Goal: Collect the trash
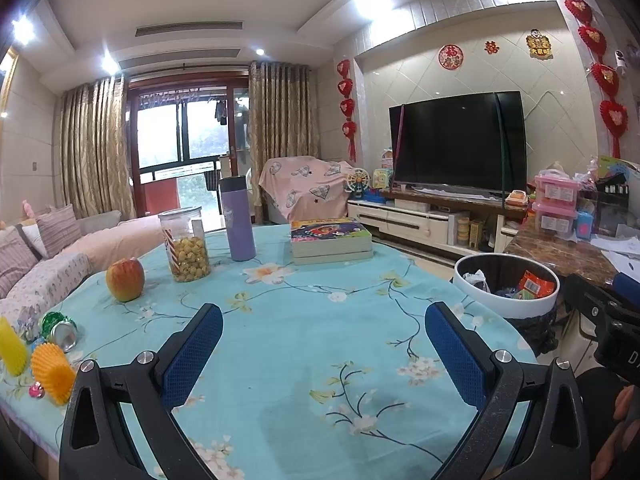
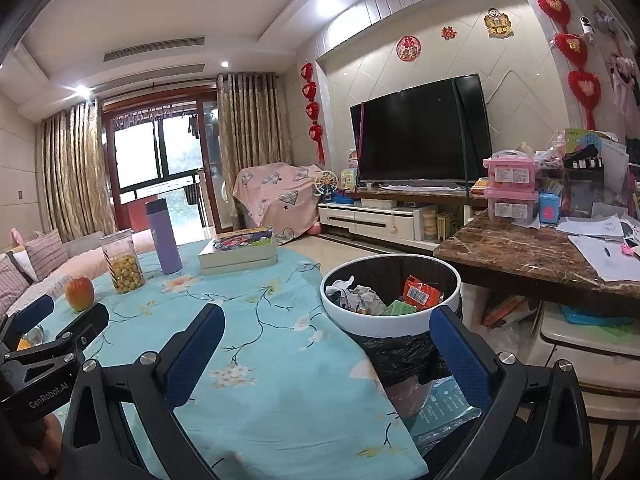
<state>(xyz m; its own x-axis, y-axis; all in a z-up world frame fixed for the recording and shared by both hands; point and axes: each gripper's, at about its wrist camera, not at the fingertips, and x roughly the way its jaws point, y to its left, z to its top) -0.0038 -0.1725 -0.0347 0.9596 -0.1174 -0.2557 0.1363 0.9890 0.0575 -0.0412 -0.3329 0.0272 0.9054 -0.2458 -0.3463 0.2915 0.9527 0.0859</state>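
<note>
In the left wrist view, the left hand-held gripper (image 1: 323, 350) fills the bottom of the frame with its blue-padded fingers (image 1: 192, 354) spread wide and nothing between them, hanging over the desk (image 1: 304, 320) with its turquoise flowered cloth. At the lower left edge lie a crushed green can (image 1: 60, 330), two yellow foam fruit sleeves (image 1: 52, 372) and some small scraps beside them. Above these, left of centre, stands an apple (image 1: 125, 279), then a clear jar of yellow snacks (image 1: 185, 244), a purple flask (image 1: 239, 218) and a stack of books (image 1: 331, 241) at the centre of the frame. At the right, just past the desk's edge, stands a white-rimmed trash bin (image 1: 508, 308) lined with a black bag, wrappers inside. The right hand-held gripper (image 1: 600, 320) shows at the right edge. In the right wrist view, that gripper (image 2: 326, 354) is likewise spread and empty at the bottom of the frame, its right finger in front of the bin (image 2: 390, 322), which sits at centre right with crumpled paper and a red packet inside. The apple (image 2: 80, 293), jar (image 2: 121, 262), flask (image 2: 164, 236) and books (image 2: 240, 250) stand at middle left on the desk (image 2: 260, 360); the left gripper (image 2: 56, 320) shows at the lower left edge.
</note>
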